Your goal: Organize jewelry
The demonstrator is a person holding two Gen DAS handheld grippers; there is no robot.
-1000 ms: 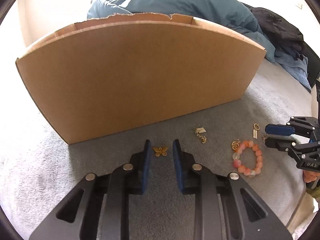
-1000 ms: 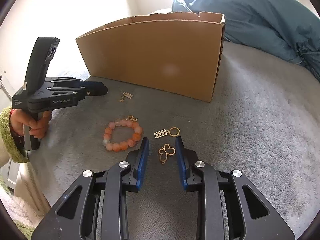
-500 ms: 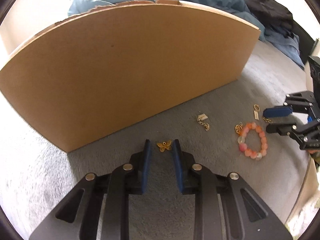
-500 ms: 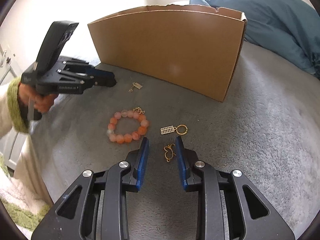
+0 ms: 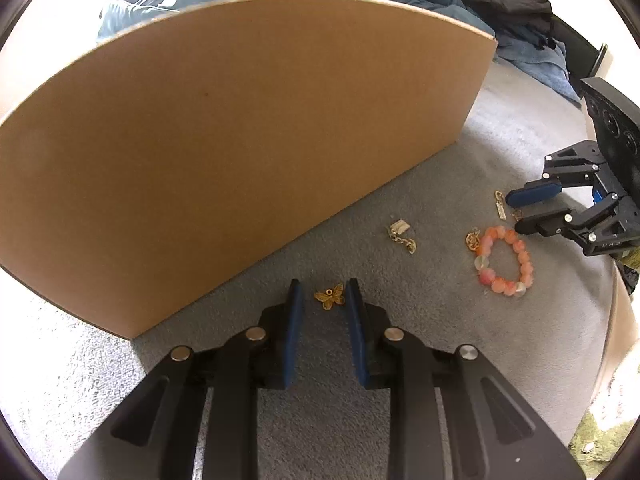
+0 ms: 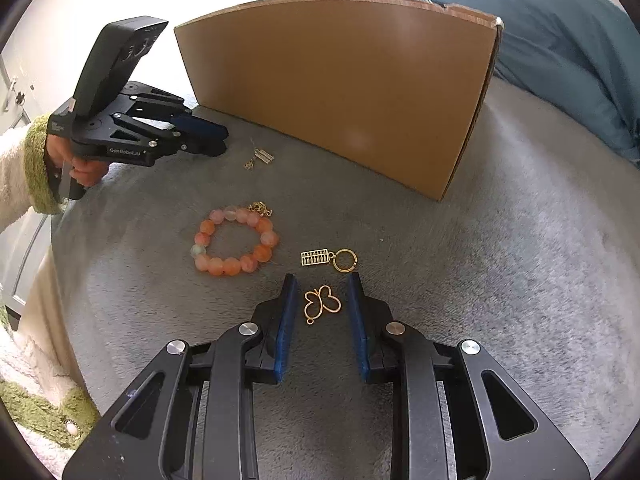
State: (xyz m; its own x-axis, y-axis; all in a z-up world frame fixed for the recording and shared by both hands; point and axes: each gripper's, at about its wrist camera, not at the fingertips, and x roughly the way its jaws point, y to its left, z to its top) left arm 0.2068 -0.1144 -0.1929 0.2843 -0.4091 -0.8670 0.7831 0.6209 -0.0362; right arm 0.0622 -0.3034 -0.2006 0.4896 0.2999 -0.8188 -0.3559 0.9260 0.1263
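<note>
Since the earlier frames both of my grippers have crept forward over the grey plush bed cover (image 6: 520, 280), so that each small charm now sits deeper between its fingers, and the tall brown cardboard box (image 5: 240, 140) fills more of the left wrist view. My left gripper (image 5: 321, 294) is parted narrowly and holds nothing; the small solid gold butterfly charm (image 5: 330, 297) lies flat on the cover right between its fingertips, slightly toward the right finger, wings spread roughly across the gap. My right gripper (image 6: 322, 290) is likewise parted narrowly and empty, with the gold wire-outline butterfly pendant (image 6: 322, 303) lying flat between its fingers, its long axis slanting from near-left to far-right. Just ahead of the right gripper's right finger rests the gold abacus charm on its ring (image 6: 328, 259), and ahead and to its left the orange and pink beaded bracelet (image 6: 234, 242). I judge each gripper already straddles its own piece, so the next move turns on dropping straight down and closing; both charms are thin and flat on soft pile, so the fingers may slide over them or pinch fabric.
</note>
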